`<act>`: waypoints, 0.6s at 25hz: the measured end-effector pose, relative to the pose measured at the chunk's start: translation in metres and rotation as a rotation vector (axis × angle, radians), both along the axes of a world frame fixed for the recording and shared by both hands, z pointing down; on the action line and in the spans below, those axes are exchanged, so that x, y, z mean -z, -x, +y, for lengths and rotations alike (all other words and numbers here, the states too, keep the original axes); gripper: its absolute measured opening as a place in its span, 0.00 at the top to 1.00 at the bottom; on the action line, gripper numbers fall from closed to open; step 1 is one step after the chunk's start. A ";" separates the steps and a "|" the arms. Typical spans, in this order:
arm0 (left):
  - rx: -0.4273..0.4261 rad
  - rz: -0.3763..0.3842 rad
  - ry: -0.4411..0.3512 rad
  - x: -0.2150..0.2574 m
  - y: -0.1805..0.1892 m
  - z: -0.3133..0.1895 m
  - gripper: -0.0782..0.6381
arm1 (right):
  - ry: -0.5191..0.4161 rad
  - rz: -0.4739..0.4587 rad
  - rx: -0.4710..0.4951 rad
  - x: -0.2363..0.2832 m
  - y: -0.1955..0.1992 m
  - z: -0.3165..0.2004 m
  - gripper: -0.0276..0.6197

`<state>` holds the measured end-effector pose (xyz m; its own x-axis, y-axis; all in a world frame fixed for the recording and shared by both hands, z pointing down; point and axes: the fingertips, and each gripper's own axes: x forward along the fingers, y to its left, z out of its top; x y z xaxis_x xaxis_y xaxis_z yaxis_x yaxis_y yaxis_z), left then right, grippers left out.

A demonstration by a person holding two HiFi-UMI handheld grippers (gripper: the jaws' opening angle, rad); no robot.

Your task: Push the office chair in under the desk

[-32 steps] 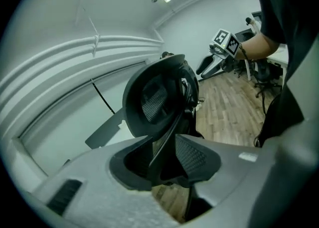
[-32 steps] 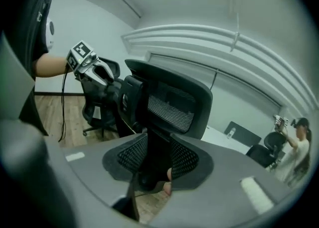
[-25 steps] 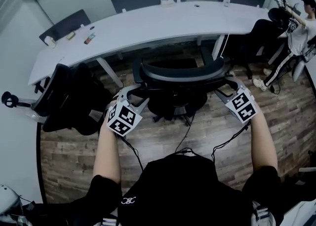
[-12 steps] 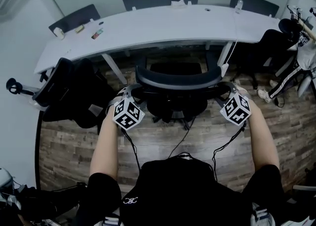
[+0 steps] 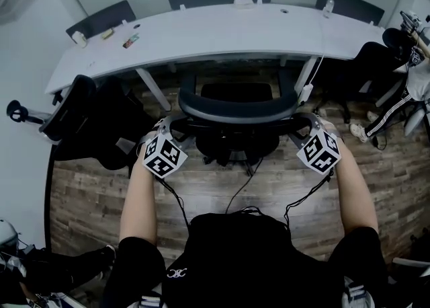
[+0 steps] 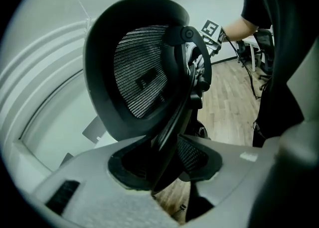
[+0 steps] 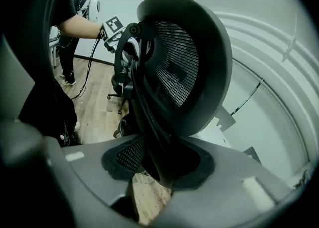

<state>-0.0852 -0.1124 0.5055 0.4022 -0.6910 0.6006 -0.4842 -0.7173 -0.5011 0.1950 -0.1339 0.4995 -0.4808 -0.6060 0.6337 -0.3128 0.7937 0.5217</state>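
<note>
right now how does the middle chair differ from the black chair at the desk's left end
The middle chair stands square to the desk; the left chair sits turned at an angle off the desk's end. The left gripper and right gripper, whose jaws have just been closing, clamp the middle chair's backrest edges; the left chair is untouched. Both are black office chairs.

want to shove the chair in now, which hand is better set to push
Neither leads: left gripper and right gripper sit level on opposite edges of the chair back, jaws just closing on it, desk straight ahead. Push with both.
</note>
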 end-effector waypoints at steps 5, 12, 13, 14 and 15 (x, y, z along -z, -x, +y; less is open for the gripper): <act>0.008 0.013 0.023 -0.001 0.001 -0.002 0.65 | 0.025 -0.010 -0.010 -0.001 0.000 -0.005 0.70; 0.052 0.024 0.007 -0.002 0.000 -0.017 0.65 | 0.000 -0.030 -0.013 -0.001 -0.002 -0.021 0.70; 0.059 0.029 0.010 -0.002 0.000 -0.021 0.65 | -0.001 -0.030 -0.013 0.000 -0.002 -0.026 0.70; 0.064 0.031 0.016 -0.002 0.001 -0.025 0.65 | -0.002 -0.029 -0.014 -0.001 -0.001 -0.030 0.70; 0.066 0.032 0.023 -0.004 0.002 -0.028 0.65 | -0.003 -0.027 -0.016 -0.002 0.000 -0.032 0.70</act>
<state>-0.0876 -0.1403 0.5090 0.3751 -0.7030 0.6043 -0.5463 -0.6943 -0.4685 0.1951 -0.1659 0.5017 -0.4882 -0.6157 0.6185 -0.3396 0.7869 0.5152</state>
